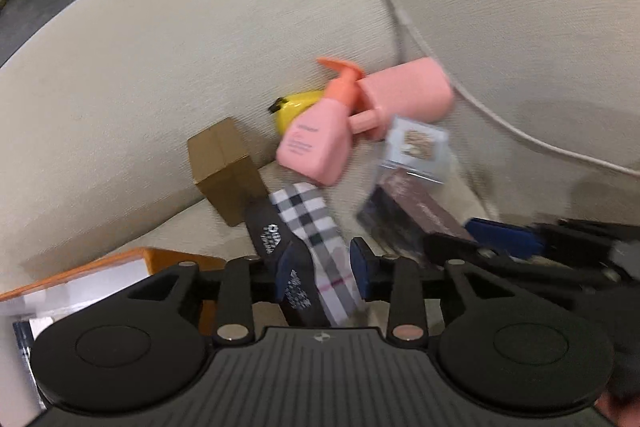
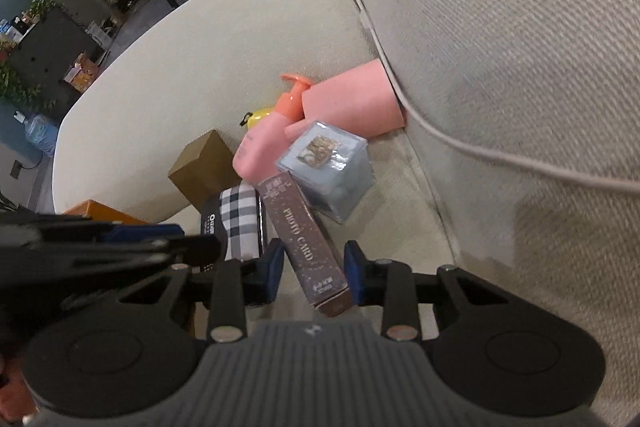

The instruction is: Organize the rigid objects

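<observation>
Sofa; box between tool pads.

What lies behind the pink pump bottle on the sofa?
Behind the pink pump bottle lie a yellow object, mostly covered, and a pink cylinder; its far end is hidden.

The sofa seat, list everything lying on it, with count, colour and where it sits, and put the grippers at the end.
Pump bottle: one, pink with orange pump, lying mid-heap.
Pink tube: one, against the backrest seam.
Yellow object: one, behind the pump bottle, mostly hidden.
Cardboard box: one, brown, left of the heap.
Clear cube box: one, pale blue, right of the pump bottle.
Photo card box: one, brown, between the right gripper's fingers.
Checked box: one, black-and-white plaid, between the left gripper's fingers.
Orange box: one, near left.
Cable: one, white, across the backrest.
Left gripper: black, blue pads.
Right gripper: same.
</observation>
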A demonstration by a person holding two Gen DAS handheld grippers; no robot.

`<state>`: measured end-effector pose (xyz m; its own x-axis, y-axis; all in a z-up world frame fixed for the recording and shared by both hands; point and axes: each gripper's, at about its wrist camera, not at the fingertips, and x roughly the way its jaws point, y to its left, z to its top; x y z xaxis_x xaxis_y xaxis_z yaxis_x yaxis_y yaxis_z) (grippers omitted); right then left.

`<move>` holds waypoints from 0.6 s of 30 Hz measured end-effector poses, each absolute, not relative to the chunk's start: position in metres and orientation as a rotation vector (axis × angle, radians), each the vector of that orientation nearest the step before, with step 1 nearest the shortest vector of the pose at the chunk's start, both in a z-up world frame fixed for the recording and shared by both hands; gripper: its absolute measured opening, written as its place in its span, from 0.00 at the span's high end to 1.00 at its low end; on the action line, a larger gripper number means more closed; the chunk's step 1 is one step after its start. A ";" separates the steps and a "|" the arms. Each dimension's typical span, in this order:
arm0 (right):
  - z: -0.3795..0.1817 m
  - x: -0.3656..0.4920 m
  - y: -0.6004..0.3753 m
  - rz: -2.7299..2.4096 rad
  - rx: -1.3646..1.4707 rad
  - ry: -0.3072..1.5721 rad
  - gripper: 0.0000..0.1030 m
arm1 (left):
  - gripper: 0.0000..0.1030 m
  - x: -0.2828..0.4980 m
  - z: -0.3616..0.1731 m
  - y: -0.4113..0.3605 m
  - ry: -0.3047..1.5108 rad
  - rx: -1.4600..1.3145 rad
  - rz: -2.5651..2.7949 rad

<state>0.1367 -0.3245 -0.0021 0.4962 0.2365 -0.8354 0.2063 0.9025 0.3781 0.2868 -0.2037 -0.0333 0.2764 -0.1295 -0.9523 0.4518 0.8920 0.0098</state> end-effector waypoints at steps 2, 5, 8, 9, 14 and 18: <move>-0.004 0.142 -0.325 0.031 0.462 1.066 0.69 | 0.62 0.294 -0.041 -0.203 1.263 0.287 -0.376; -0.012 0.150 -0.327 0.039 0.466 1.100 0.66 | 0.64 0.300 -0.048 -0.202 1.280 0.275 -0.358; -0.012 0.151 -0.324 0.033 0.422 1.099 0.68 | 0.55 0.302 -0.052 -0.205 1.285 0.282 -0.345; -0.010 0.149 -0.325 0.027 0.429 1.091 0.70 | 0.44 0.301 -0.053 -0.208 1.291 0.280 -0.349; -0.005 0.130 -0.345 -0.119 0.466 1.061 0.77 | 0.34 0.290 -0.068 -0.228 1.291 0.378 -0.337; -0.011 0.135 -0.348 -0.128 0.474 1.094 0.78 | 0.27 0.279 -0.085 -0.245 1.248 0.540 -0.300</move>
<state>0.1351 -0.3482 -0.0109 0.4626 0.1301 -0.8769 0.3296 0.8930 0.3064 0.2792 -0.2453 -0.0849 0.3008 0.0740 -0.9508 0.4983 0.8379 0.2228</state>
